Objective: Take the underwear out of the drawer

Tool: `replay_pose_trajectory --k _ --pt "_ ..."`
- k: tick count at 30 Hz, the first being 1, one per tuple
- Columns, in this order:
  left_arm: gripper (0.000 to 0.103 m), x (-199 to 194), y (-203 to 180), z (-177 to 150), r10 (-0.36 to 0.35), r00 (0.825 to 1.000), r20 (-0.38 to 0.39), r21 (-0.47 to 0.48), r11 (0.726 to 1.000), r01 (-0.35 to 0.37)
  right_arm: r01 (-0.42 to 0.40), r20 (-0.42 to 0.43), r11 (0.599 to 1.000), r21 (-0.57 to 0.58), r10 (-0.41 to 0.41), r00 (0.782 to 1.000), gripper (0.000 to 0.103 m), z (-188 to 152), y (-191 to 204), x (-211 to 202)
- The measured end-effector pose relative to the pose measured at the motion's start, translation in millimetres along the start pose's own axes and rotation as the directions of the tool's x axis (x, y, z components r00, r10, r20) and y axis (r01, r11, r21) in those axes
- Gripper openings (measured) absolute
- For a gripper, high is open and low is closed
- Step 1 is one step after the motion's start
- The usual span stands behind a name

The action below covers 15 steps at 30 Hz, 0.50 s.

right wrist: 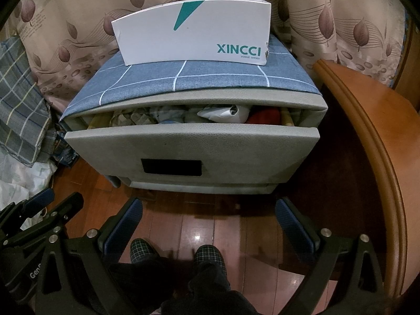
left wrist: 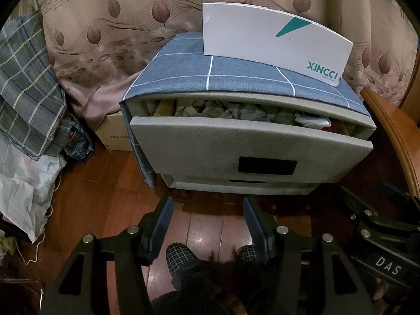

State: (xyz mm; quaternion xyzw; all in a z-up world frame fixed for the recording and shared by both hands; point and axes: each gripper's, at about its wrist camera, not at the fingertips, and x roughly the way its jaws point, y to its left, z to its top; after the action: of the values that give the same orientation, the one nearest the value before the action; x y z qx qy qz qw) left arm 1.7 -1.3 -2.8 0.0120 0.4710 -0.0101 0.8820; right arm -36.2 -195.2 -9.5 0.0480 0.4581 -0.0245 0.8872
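Okay, both tongs hang over the wood floor (left wrist: 204, 225), short of the cabinet, holding nothing. Left gripper (left wrist: 207, 207) jaws wide apart, only floor and the person's plaid slippers (left wrist: 181, 254) between them. Right gripper (right wrist: 208, 208) jaws also spread wide, empty, same slippers below.

Straight ahead of both tongs: grey drawer cabinet (right wrist: 191, 152), top drawer (left wrist: 252, 147) pulled partway out, its front nearest the fingertips but well apart from them. Black handle recess (left wrist: 267, 166) on the drawer front. Inside the gap, crumpled clothing (left wrist: 210, 109) in pale and grey tones, presumably the underwear, single pieces not distinguishable; a red item (right wrist: 263, 116) at the right end and a white crumpled piece (right wrist: 223, 113) next to it in the right view.

Beyond the drawer, blue checked cloth (right wrist: 183, 84) covers the cabinet top, white XINCCI shoebox (right wrist: 194, 31) standing on it. Leaf-pattern curtain (left wrist: 118, 26) behind. Plaid fabric pile (left wrist: 26, 84) far left of the left tongs. Wooden furniture edge (right wrist: 367, 131) right of the right tongs.
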Motion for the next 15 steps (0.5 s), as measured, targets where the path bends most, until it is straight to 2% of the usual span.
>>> replay_pose_trajectory --k 15 --pt "0.057 0.0 0.2 0.5 -0.002 1.0 0.002 -0.003 1.0 0.002 -0.007 0.0 1.0 0.005 0.007 1.0 0.1 1.1 -0.3 1.1"
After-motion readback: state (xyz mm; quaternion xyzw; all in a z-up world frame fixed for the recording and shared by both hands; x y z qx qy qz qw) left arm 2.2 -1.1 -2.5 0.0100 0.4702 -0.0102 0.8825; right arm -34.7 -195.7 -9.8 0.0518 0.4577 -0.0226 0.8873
